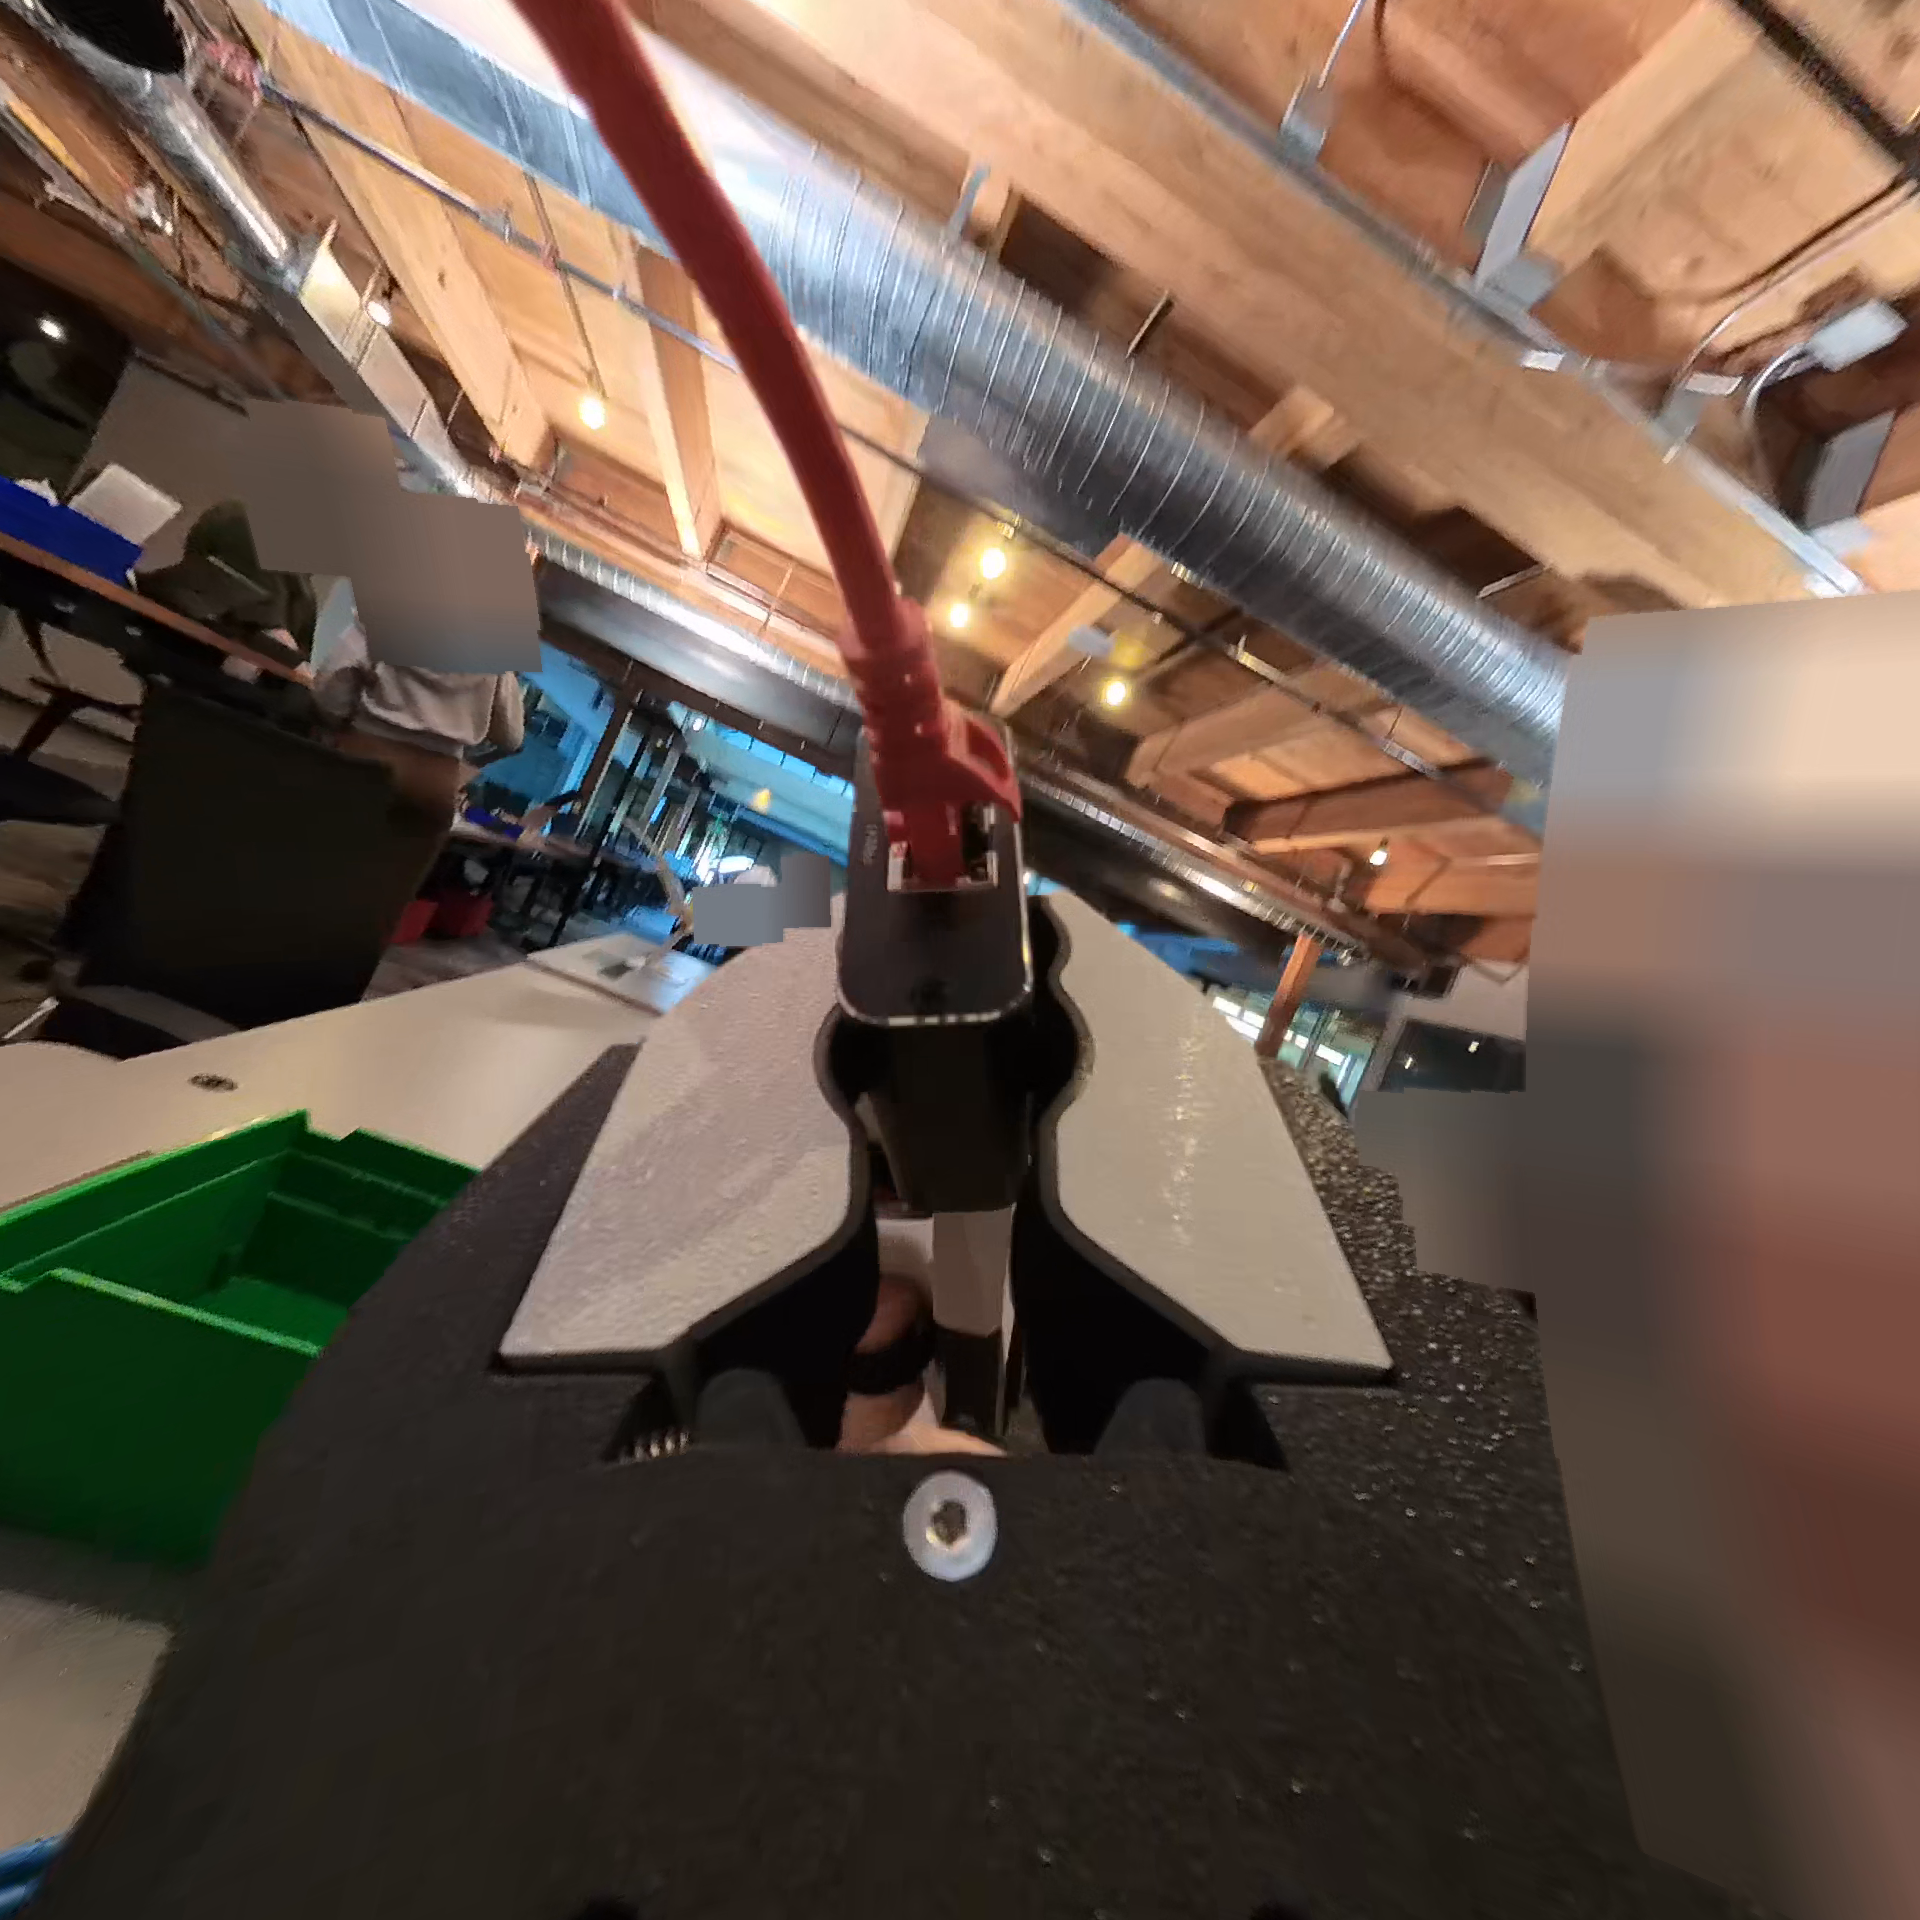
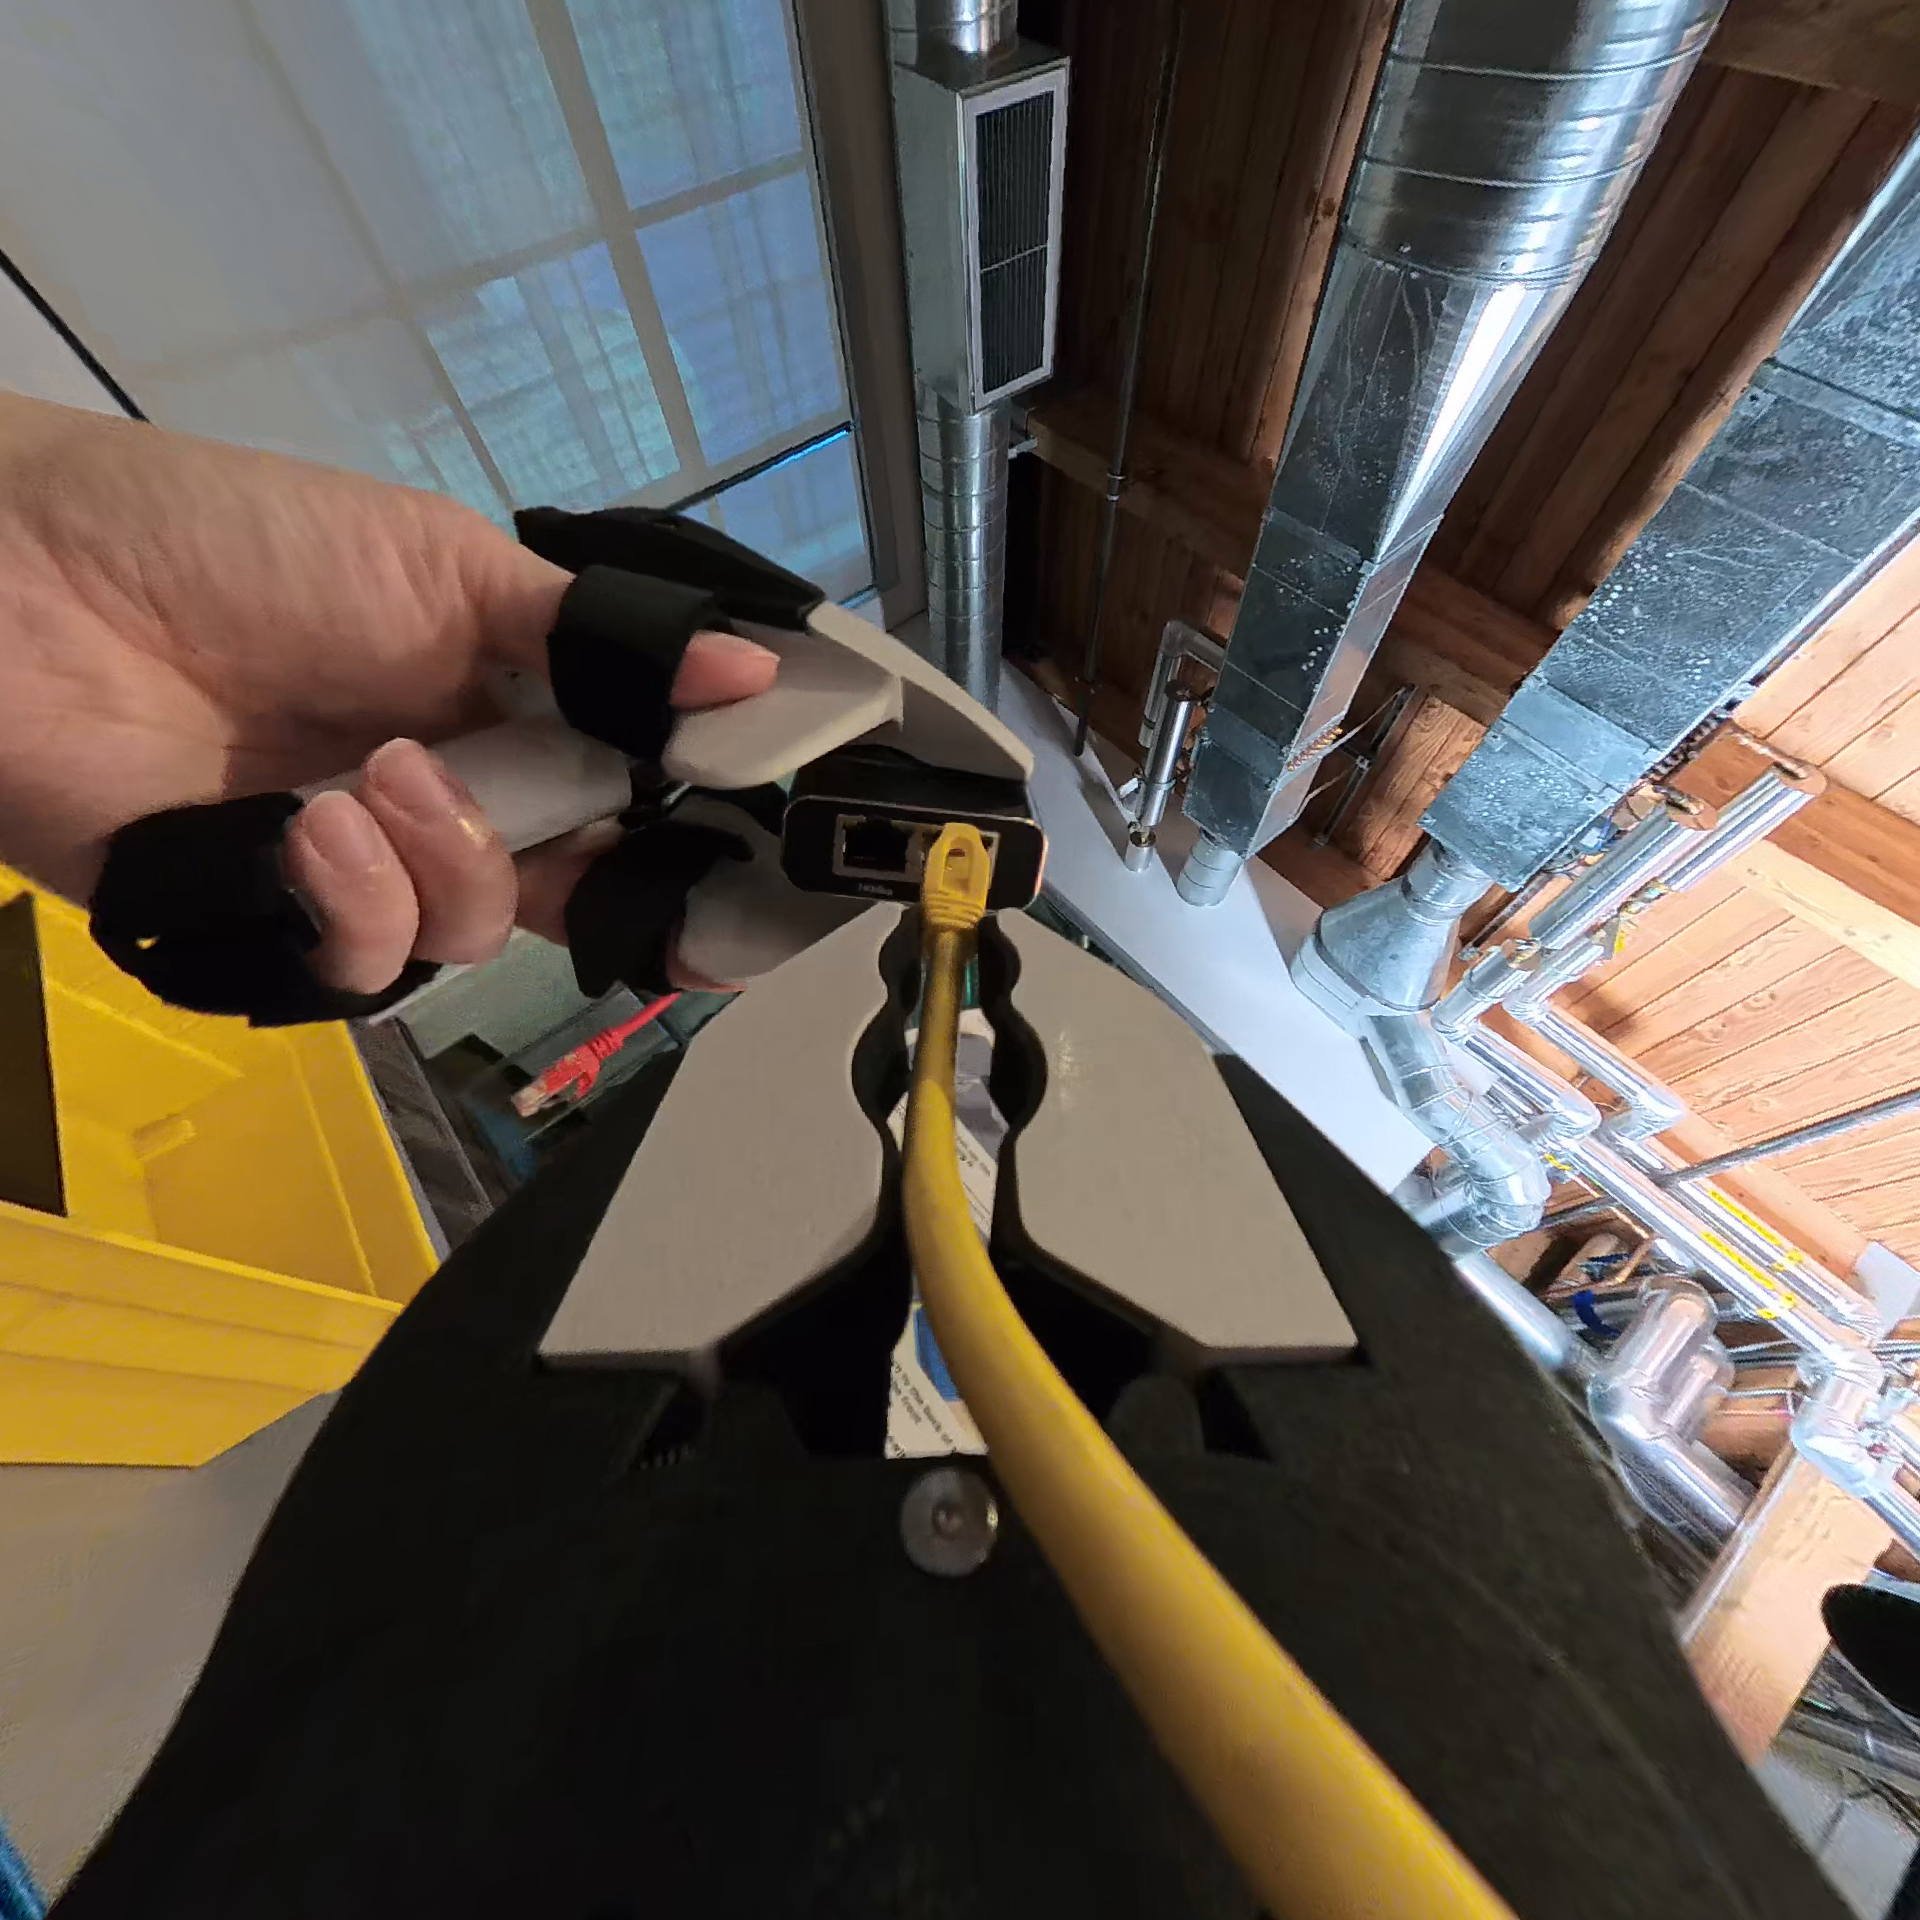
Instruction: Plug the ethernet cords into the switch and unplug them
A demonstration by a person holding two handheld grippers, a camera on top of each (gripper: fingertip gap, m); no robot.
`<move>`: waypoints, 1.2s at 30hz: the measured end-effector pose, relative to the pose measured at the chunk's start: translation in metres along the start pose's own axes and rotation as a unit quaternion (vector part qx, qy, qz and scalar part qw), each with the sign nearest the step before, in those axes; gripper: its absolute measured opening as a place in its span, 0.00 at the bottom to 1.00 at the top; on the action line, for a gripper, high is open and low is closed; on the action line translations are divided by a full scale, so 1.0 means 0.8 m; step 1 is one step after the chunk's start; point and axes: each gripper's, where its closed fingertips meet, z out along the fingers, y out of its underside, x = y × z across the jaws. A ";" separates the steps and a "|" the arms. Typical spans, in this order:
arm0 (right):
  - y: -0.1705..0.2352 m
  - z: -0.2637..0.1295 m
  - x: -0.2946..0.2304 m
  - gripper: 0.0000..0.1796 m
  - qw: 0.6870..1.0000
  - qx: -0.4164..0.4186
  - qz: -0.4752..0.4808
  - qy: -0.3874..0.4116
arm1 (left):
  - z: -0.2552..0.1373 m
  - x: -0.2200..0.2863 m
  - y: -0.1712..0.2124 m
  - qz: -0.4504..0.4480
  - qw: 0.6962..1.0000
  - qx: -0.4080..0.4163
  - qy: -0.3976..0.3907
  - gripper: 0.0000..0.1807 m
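My left gripper [image 1: 930, 940] is shut on a small black switch [image 1: 920, 982] and holds it up in the air. In the left wrist view a red ethernet cord [image 1: 769, 343] arcs down from above, and its plug [image 1: 940, 774] sits in a port at the switch's far end. In the right wrist view my right gripper [image 2: 945, 951] is shut on a yellow cord [image 2: 940, 1122]. The yellow plug [image 2: 951, 862] sits in the right port of the switch [image 2: 821, 857], and the left port looks empty. A person's hand [image 2: 260, 644] holds the left gripper there.
A loose red plug [image 2: 566, 1075] hangs below the switch. A green bin [image 1: 156, 1320] stands at the left on a white table [image 1: 364, 1049]. A yellow bin [image 2: 156, 1195] is at the lower left. Metal ducts and wooden beams run overhead. People stand at far tables. Left and right tips are no more than a few centimetres apart.
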 end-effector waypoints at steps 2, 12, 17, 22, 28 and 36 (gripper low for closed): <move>-0.003 -0.004 -0.001 0.06 1.000 0.014 -0.012 -0.006 | 0.002 0.002 0.004 -0.005 1.000 -0.011 -0.003 0.15; -0.008 -0.007 -0.007 0.06 0.999 0.029 0.004 -0.034 | 0.001 0.006 0.011 -0.007 0.999 -0.042 -0.004 0.15; -0.022 -0.006 -0.002 0.06 0.999 0.045 0.016 -0.025 | 0.003 0.019 0.003 0.021 0.999 -0.025 0.018 0.16; -0.030 -0.006 -0.009 0.06 0.998 0.054 0.006 -0.028 | 0.000 0.029 -0.003 0.013 0.999 -0.008 0.044 0.16; -0.026 -0.008 -0.022 0.06 0.997 0.050 -0.020 -0.059 | -0.004 0.029 0.007 0.033 0.997 -0.069 0.027 0.16; -0.025 -0.008 -0.026 0.06 0.997 0.050 -0.015 -0.062 | -0.006 0.026 0.011 0.023 0.996 -0.082 0.022 0.16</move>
